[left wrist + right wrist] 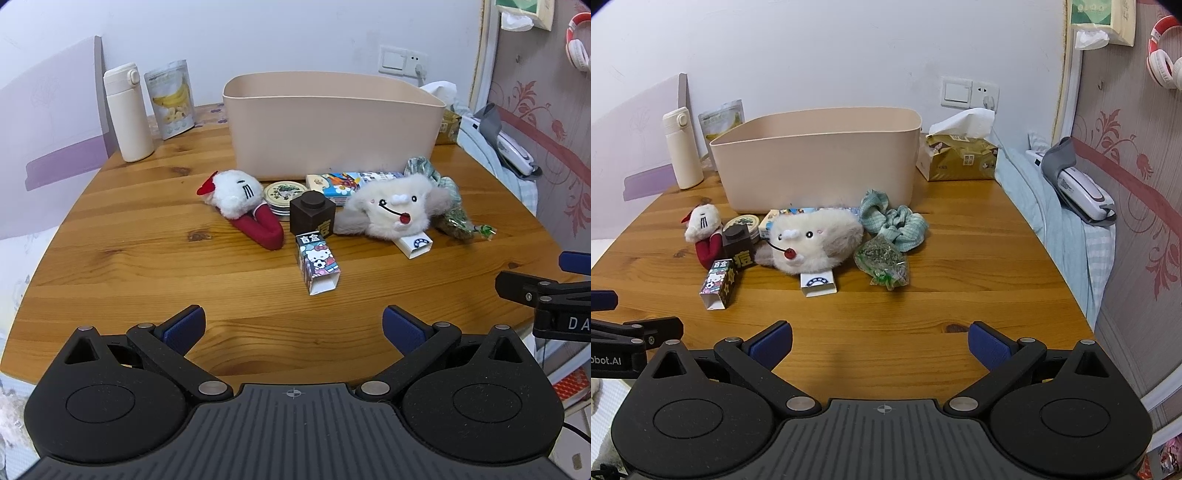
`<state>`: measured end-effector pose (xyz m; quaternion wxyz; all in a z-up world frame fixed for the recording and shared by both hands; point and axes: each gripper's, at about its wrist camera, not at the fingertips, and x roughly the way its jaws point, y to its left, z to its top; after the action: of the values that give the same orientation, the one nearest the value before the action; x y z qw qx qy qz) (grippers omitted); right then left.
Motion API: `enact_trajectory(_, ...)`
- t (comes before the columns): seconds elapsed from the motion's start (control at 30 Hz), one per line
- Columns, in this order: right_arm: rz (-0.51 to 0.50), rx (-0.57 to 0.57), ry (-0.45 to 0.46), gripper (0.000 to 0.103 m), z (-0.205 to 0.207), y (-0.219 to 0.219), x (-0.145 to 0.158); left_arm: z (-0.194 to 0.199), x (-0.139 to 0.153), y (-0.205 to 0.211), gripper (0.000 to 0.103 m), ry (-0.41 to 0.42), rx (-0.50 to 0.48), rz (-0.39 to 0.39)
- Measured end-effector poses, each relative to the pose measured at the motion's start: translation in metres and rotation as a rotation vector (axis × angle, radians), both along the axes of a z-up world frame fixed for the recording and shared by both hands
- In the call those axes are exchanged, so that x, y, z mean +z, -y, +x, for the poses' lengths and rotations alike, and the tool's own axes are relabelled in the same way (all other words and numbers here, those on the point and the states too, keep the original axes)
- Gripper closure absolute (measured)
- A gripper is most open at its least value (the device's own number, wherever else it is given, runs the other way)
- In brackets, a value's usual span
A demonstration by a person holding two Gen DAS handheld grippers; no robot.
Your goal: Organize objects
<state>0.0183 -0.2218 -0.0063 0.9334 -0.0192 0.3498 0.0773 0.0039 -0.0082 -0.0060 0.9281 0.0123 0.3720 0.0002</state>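
Your left gripper (293, 326) hangs over the near edge of the wooden table (147, 266) with its blue pads spread wide — nothing between them, nothing touched. Your right gripper (880, 341) is the same: jaws wide apart, empty, above bare wood, well short of the clutter.

The things to sort lie in a loose row just in front of the beige bin (820, 158), which stands upright toward the back of the table. From your left: a white plush with a red bow (236, 190), a round tin (284, 194), a dark brown block (312, 216) and, nearest you, a small cartoon-printed box (317, 264) lying on its side with its open end toward you. A cream fluffy plush (812, 240) rests on a white card box (818, 284); beside it lie a green packet (882, 264) and a teal scrunchie (894, 221) — both near the bin's right corner.
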Motion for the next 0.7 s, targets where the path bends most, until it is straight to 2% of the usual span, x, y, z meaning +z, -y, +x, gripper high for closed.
enact_trajectory(0.7, 0.003, -0.011, -0.016, 0.0, 0.0062, 0.0048, -0.0038, 0.0071, 0.0, -0.0043, 0.0, -0.005, 0.005, 0.002)
